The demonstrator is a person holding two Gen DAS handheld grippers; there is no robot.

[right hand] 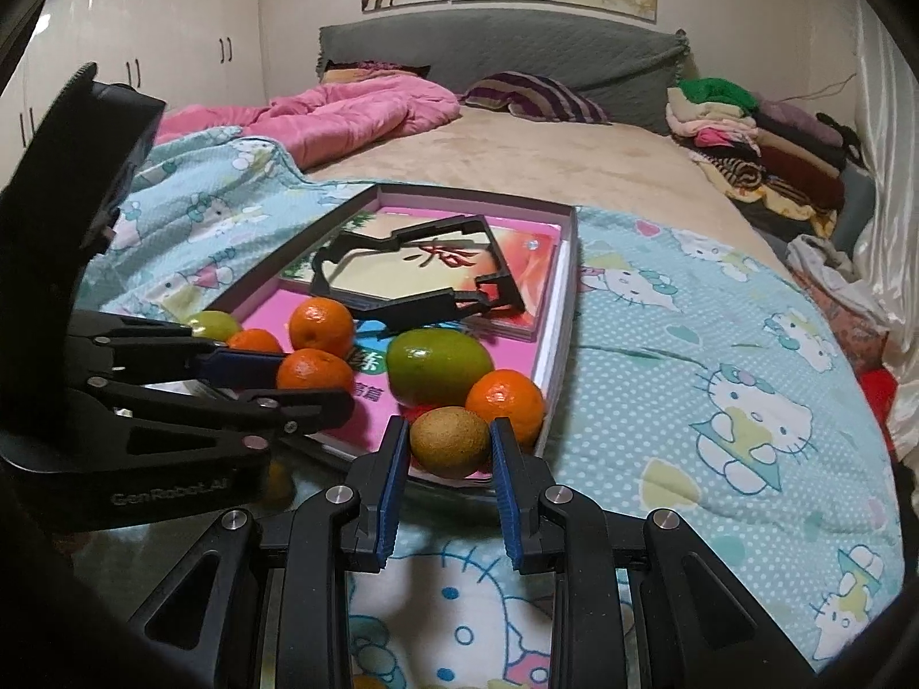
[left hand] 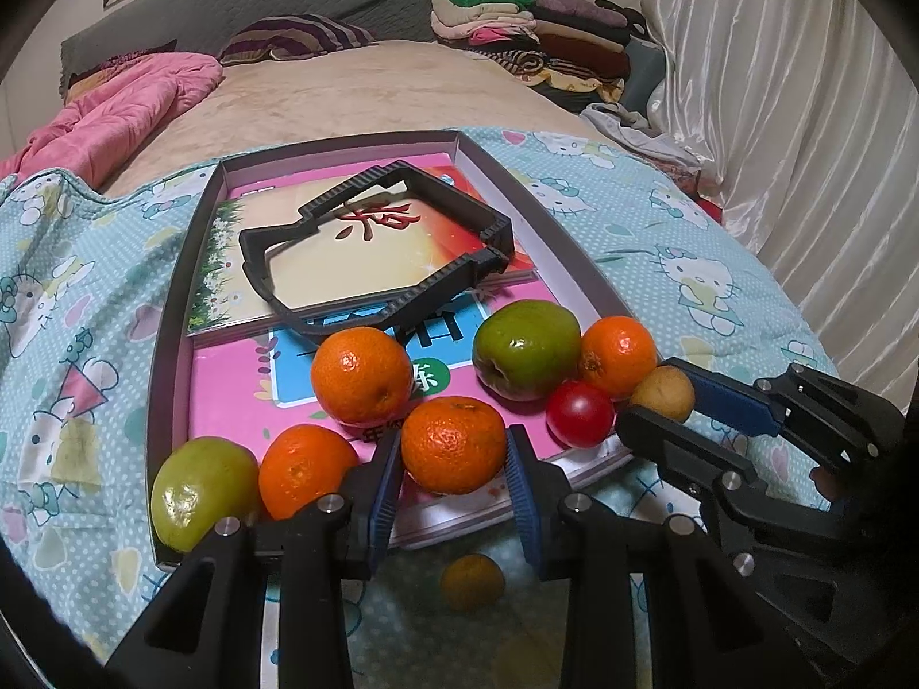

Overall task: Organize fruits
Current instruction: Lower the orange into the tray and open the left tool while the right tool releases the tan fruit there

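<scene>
While the left claw (left hand: 454, 462) is clamping a tangerine (left hand: 452, 443) at the near edge of the box lid (left hand: 172, 310) on the bed, the firm, light fruit is suiting a hold across its middle. From the right wrist, the right claw (right hand: 450, 448) is pinching a fuzzy kiwi (right hand: 449, 441), softer and bruisable, beside the lid's near right corner.

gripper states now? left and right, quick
Left gripper: closed on an orange.
Right gripper: closed on a kiwi.

bed (right hand: 574, 161), white wardrobe (right hand: 143, 28), curtains (left hand: 804, 115)
</scene>
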